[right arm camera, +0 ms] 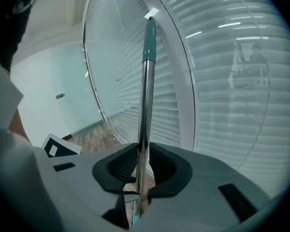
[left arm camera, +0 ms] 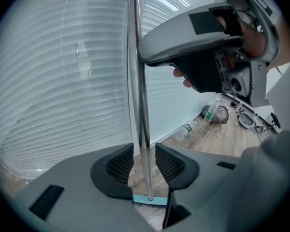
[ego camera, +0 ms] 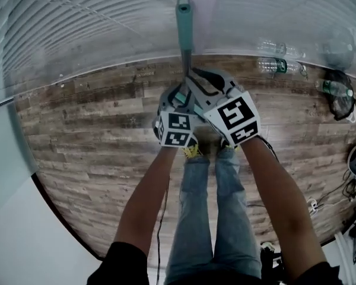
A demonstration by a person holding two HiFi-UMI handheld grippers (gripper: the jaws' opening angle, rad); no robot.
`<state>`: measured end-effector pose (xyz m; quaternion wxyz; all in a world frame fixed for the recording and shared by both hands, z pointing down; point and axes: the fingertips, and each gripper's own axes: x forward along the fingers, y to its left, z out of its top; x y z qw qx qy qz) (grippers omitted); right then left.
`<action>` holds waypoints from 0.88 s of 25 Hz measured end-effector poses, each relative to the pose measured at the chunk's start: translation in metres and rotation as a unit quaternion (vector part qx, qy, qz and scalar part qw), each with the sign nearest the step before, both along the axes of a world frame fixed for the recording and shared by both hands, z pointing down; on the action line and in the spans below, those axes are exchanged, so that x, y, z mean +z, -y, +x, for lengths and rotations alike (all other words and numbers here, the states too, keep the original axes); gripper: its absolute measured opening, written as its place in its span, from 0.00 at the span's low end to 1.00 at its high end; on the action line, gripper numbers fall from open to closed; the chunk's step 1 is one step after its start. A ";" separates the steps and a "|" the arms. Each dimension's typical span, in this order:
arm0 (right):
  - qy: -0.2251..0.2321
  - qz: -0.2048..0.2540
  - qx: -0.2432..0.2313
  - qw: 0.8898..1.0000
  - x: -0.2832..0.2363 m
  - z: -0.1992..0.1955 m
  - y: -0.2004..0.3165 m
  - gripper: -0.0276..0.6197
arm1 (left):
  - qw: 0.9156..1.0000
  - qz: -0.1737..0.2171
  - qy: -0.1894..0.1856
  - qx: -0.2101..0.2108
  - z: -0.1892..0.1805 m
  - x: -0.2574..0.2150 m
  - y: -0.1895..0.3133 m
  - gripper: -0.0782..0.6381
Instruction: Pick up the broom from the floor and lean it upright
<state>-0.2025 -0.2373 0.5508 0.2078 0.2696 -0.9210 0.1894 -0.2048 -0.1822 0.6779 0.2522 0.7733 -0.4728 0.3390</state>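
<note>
Before the blinds [left arm camera: 63, 81]: broom [ego camera: 184, 18], upright; my right gripper [right arm camera: 142, 154] pinches its pole, my left gripper [left arm camera: 144, 153] spread around it.

You've got 1 broom [ego camera: 184, 16], 2 grippers: L tongs [left arm camera: 144, 161] + R tongs [right arm camera: 141, 161], 3 plastic bottles [ego camera: 279, 66] [ego camera: 272, 47] [ego camera: 332, 88] & 1 dark bag [ego camera: 342, 103].

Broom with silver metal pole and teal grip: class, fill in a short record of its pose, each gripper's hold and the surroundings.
broom: silver metal pole, teal grip, standing upright before the white slatted blinds
left gripper: open, pole between the jaws with gaps
right gripper: shut on the pole, higher up
wood plank floor: clear plastic bottles lie along the wall
</note>
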 end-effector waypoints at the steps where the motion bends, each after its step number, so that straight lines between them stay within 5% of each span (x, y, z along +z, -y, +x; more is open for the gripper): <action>1: 0.000 0.001 0.000 1.000 -0.001 -0.001 0.001 0.17 | 1.000 0.004 -0.001 0.003 -0.002 -0.002 0.002 0.30; 8: 0.032 0.002 -0.062 0.998 -0.015 -0.001 -0.013 0.17 | 1.000 0.006 0.011 0.006 -0.007 -0.007 0.007 0.36; 14: 0.011 0.028 -0.106 0.994 -0.052 0.056 -0.046 0.17 | 0.999 0.010 0.015 0.034 0.027 -0.035 -0.013 0.40; 22: 0.014 0.028 -0.100 0.995 -0.108 0.106 -0.076 0.17 | 1.000 0.021 0.019 0.014 -0.035 -0.063 -0.036 0.40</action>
